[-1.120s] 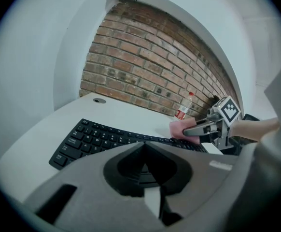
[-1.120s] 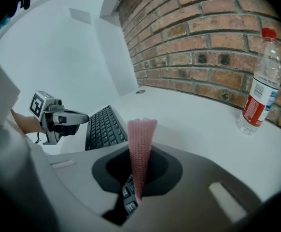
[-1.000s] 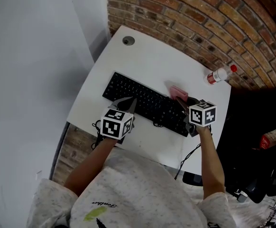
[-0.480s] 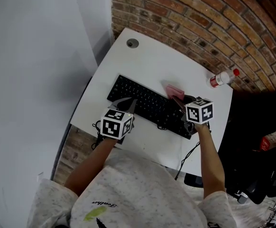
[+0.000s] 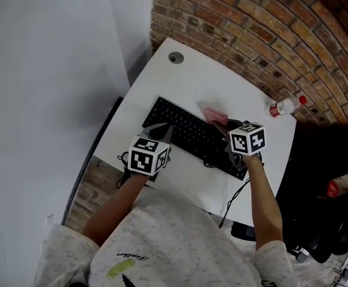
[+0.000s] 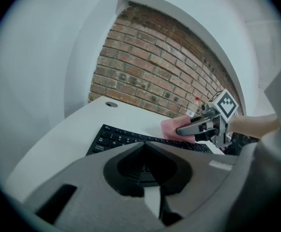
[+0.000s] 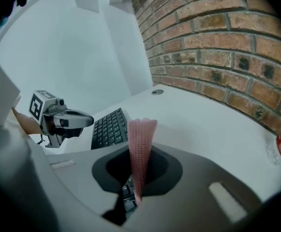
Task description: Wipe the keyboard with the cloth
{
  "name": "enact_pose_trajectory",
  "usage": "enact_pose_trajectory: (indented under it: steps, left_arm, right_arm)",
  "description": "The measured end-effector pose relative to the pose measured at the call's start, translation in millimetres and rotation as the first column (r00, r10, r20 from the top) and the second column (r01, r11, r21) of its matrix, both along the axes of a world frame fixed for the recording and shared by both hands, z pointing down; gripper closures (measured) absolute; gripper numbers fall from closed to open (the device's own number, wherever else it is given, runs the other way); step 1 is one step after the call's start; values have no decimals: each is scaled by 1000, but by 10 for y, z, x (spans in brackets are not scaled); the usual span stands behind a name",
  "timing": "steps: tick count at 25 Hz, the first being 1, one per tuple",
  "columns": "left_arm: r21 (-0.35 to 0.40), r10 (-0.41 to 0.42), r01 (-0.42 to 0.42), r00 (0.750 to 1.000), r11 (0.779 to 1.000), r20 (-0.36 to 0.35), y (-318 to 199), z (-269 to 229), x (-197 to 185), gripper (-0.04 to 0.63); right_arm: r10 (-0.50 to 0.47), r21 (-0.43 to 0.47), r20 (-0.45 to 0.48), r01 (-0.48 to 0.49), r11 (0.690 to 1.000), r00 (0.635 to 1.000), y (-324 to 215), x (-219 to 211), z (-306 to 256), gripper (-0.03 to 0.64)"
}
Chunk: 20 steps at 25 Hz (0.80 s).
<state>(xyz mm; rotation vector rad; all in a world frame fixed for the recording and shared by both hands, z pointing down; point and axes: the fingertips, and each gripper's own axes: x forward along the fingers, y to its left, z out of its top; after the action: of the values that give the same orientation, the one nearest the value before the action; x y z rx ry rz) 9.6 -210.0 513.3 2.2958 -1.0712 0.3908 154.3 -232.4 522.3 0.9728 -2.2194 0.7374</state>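
Note:
A black keyboard point(image 5: 189, 136) lies slantwise on the white desk point(image 5: 210, 79). My right gripper point(image 5: 222, 124) is shut on a pink cloth point(image 5: 214, 114), which hangs over the keyboard's right half. In the right gripper view the cloth point(image 7: 140, 139) stands pinched between the jaws, with the keyboard point(image 7: 109, 126) beyond it. My left gripper point(image 5: 160, 129) is shut and holds nothing, its tips over the keyboard's front left part. The left gripper view shows the closed jaws point(image 6: 144, 144) over the keyboard point(image 6: 116, 137), with the cloth point(image 6: 171, 128) beyond them.
A clear bottle with a red cap point(image 5: 286, 106) lies at the desk's far right corner by the brick wall. A round cable hole point(image 5: 175, 57) sits at the far left corner. A cable point(image 5: 237, 196) drops off the front edge. A black chair point(image 5: 332, 160) stands right of the desk.
My right gripper has carried the cloth a little to the left along the keyboard. The left gripper has stayed about where it was. The head camera has shifted.

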Motion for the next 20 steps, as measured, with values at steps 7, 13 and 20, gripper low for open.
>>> enact_pose_trajectory:
  steps: [7,13,20]
  left_arm:
    - [8,-21,21,1000,1000,-3,-39,-6,-216,598]
    - [12,-40,40,999,999,-6,-96,-17,-418,598]
    - [7,-53,53,999,999,-8,-172,-3,-654,598]
  right_arm:
    - [-36,5,2,36,999,999,-68,-321,7,592]
    - [-60,2,0,60,998,998,-140,-573,23,591]
    - [-81,1,-1,81,997,997,-257,-845,25,591]
